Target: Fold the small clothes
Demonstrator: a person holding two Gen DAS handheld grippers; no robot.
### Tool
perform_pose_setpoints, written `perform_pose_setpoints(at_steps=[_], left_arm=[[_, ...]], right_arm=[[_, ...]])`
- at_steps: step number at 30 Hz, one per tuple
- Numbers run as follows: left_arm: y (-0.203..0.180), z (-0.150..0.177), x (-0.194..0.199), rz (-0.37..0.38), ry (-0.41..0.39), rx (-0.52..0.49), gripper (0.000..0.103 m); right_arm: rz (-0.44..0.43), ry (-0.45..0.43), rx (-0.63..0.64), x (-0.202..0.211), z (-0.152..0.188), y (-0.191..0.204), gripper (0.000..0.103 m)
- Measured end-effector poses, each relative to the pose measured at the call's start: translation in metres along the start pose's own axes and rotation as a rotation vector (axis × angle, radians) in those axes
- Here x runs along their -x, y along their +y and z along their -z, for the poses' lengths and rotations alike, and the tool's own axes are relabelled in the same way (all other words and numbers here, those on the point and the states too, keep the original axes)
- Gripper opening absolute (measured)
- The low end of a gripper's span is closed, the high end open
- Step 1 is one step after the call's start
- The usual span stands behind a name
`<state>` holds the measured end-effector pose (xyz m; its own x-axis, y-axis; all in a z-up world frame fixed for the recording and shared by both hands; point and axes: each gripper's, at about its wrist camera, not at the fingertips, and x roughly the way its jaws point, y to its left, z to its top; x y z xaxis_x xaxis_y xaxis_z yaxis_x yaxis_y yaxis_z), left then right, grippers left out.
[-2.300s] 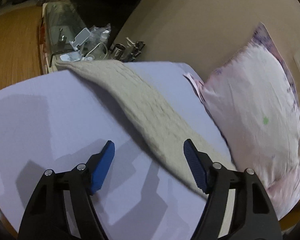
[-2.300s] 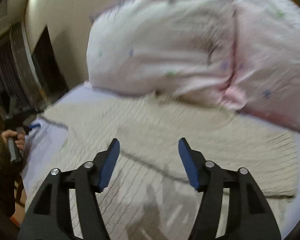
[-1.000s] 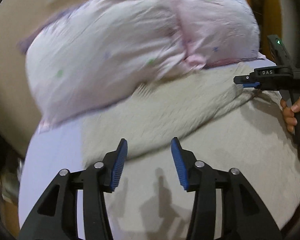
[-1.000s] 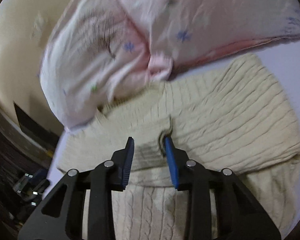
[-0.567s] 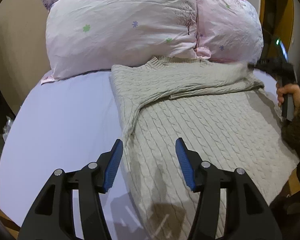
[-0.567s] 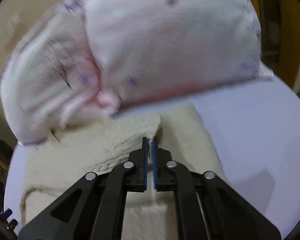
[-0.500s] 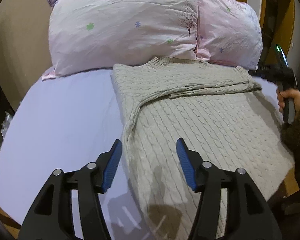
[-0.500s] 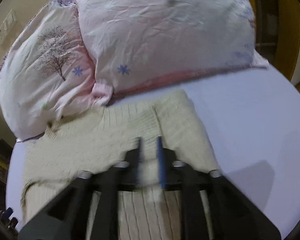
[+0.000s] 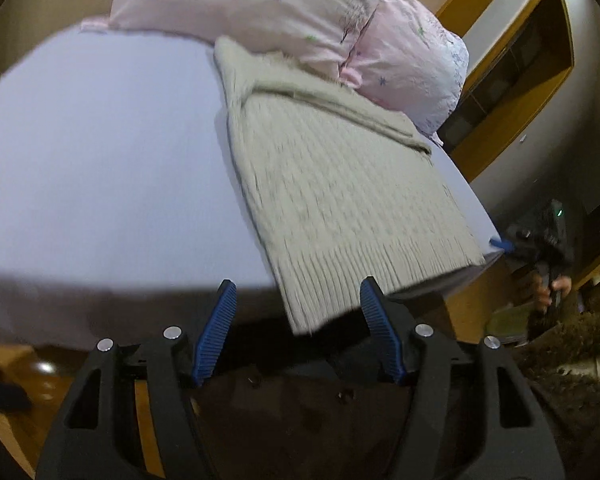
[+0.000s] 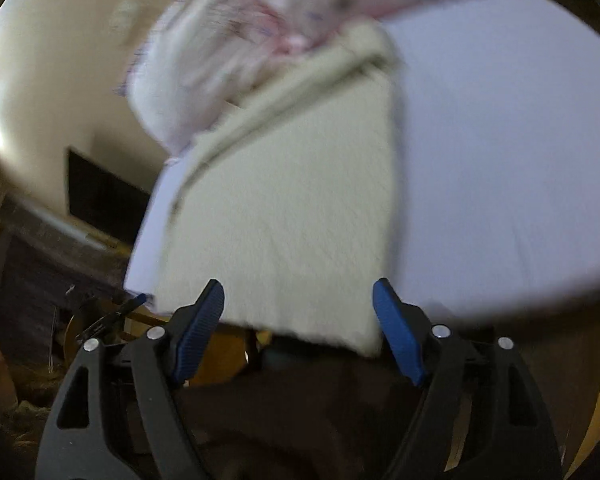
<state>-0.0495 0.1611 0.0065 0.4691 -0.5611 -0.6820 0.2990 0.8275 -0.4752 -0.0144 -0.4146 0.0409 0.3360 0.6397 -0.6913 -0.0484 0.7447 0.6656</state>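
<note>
A beige cable-knit sweater lies flat on the lilac bed sheet, sleeves folded across its chest, hem hanging slightly over the near bed edge. My left gripper is open and empty, just off the hem's left corner. In the right wrist view the sweater is blurred, and my right gripper is open and empty at the hem's right side. The right gripper also shows in the left wrist view, beside the bed's corner.
Two pink patterned pillows lean at the head of the bed, touching the sweater's collar. A yellow wooden door frame stands to the right. Wooden floor lies below the bed edge. A dark opening is in the wall.
The right gripper let go of the sleeve and opened wide. Both grippers drew back from the middle of the sweater to its hem at the near bed edge.
</note>
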Motion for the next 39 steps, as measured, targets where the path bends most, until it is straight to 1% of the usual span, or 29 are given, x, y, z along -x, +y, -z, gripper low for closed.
perform_pose_setpoints(at_steps=[1,2,4,6,8,9,10,11,12,13,15,17,20,21,22,24,25,26,27,28,29,30,31,33,35,36,37,38,39], left_arm=[[0.001,0.002,-0.005,0.011,0.012,0.012,0.068],[0.002,0.002,-0.013,0.021,0.026,0.027,0.072],[0.003,0.002,-0.024,0.035,0.047,0.051,0.073],[0.004,0.001,-0.032,0.052,0.054,0.075,0.073],[0.005,-0.002,-0.034,0.070,0.048,0.109,0.073],[0.006,-0.002,-0.035,0.069,0.053,0.130,0.073],[0.005,-0.002,-0.035,0.059,0.052,0.145,0.071],[0.005,-0.001,-0.033,0.066,0.051,0.164,0.058],[0.003,-0.001,-0.033,0.086,0.055,0.176,0.053],[0.000,-0.001,-0.032,0.101,0.054,0.182,0.052],[-0.008,-0.003,-0.032,0.089,0.052,0.172,0.049],[-0.012,-0.004,-0.036,0.088,0.070,0.177,0.043],[-0.012,-0.003,-0.047,0.053,0.111,0.196,0.036],[-0.009,-0.004,-0.050,0.044,0.116,0.209,0.034],[-0.006,-0.005,-0.053,0.046,0.122,0.231,0.031],[-0.001,-0.005,-0.055,0.053,0.138,0.265,0.026],[-0.001,-0.005,-0.054,0.039,0.145,0.265,0.017],[-0.001,-0.006,-0.052,0.044,0.150,0.261,0.012],[-0.002,-0.008,-0.047,0.057,0.143,0.257,0.008],[-0.005,-0.013,-0.042,0.074,0.123,0.248,0.008],[-0.009,-0.022,-0.033,0.100,0.087,0.228,0.008],[-0.012,-0.030,-0.029,0.108,0.066,0.208,0.008],[-0.017,-0.040,-0.024,0.105,0.046,0.179,0.008],[-0.026,-0.066,-0.020,0.057,0.007,0.100,0.008],[-0.027,-0.090,-0.021,0.015,-0.014,0.068,0.008],[-0.026,-0.110,-0.021,0.008,-0.039,0.050,0.008],[-0.025,-0.127,-0.021,-0.006,-0.069,0.033,0.008],[-0.021,-0.153,-0.022,-0.045,-0.120,0.015,0.008],[-0.017,-0.173,-0.027,-0.072,-0.150,0.015,0.008]], right_arm=[[0.000,0.013,-0.033,-0.003,0.002,-0.008,0.063],[-0.005,0.030,-0.074,-0.009,0.003,-0.017,0.059],[-0.039,0.071,-0.141,-0.024,0.008,-0.033,0.043],[-0.065,0.105,-0.170,-0.039,0.011,-0.039,0.041],[-0.072,0.124,-0.166,-0.048,0.014,-0.039,0.035],[-0.081,0.124,-0.164,-0.049,0.015,-0.039,0.027],[-0.114,0.120,-0.164,-0.049,0.016,-0.037,0.016],[-0.143,0.114,-0.163,-0.047,0.017,-0.036,0.014],[-0.149,0.112,-0.160,-0.046,0.016,-0.033,0.014],[-0.146,0.112,-0.155,-0.046,0.016,-0.031,0.014],[-0.154,0.116,-0.159,-0.047,0.016,-0.031,0.014],[-0.156,0.113,-0.160,-0.046,0.016,-0.030,0.014],[-0.210,0.090,-0.148,-0.046,0.013,-0.032,0.014],[-0.212,0.086,-0.146,-0.047,0.011,-0.031,0.013],[-0.202,0.087,-0.142,-0.050,0.009,-0.032,0.006],[-0.215,0.086,-0.140,-0.056,0.005,-0.032,0.006],[-0.198,0.078,-0.116,-0.056,0.001,-0.027,0.005],[-0.192,0.051,-0.079,-0.052,-0.004,-0.019,0.005],[-0.204,0.027,-0.058,-0.047,-0.009,-0.013,0.005],[-0.224,-0.008,-0.036,-0.040,-0.016,-0.007,0.005],[-0.242,-0.043,-0.016,-0.032,-0.024,-0.001,0.005],[-0.263,-0.102,0.014,-0.021,-0.037,0.008,0.005],[-0.277,-0.130,0.027,-0.017,-0.045,0.012,0.005],[-0.305,-0.196,0.067,-0.008,-0.069,0.024,0.005],[-0.319,-0.235,0.072,-0.006,-0.098,0.032,0.005],[-0.321,-0.248,0.076,-0.006,-0.107,0.035,0.005],[-0.311,-0.276,0.089,-0.008,-0.125,0.040,0.005],[-0.294,-0.302,0.095,-0.012,-0.142,0.042,0.005],[-0.281,-0.320,0.091,-0.018,-0.154,0.041,0.005]])
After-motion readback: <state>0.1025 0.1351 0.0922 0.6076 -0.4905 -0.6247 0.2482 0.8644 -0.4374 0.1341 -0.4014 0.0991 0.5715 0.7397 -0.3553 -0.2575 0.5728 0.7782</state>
